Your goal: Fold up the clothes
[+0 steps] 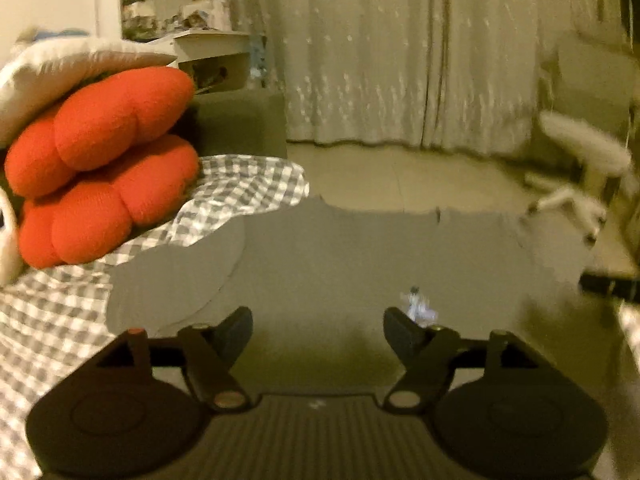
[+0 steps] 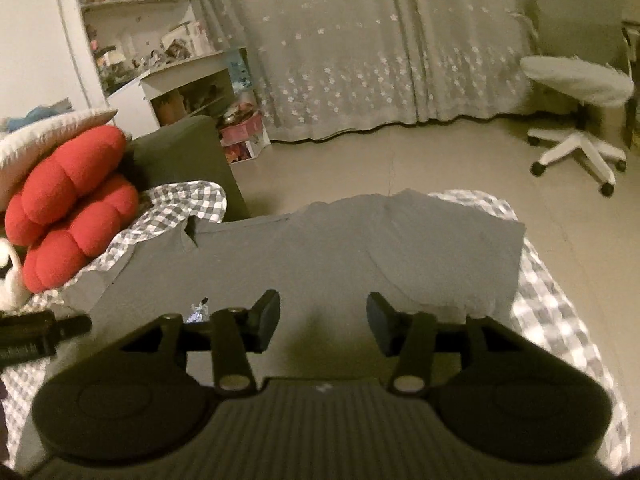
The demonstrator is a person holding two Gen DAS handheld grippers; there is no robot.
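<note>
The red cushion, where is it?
In both views the red cushion sits far left on the checked sheet, under a white pillow, beside the grey shirt.

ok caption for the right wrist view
Open right gripper above a grey shirt spread on a checked bedsheet.

A plain grey T-shirt lies spread flat in front of me on the checked bedsheet. Its neckline notch sits toward my left, a sleeve at the far right corner. One curved fold line runs across the cloth. A small pale print shows near its near edge.
</note>
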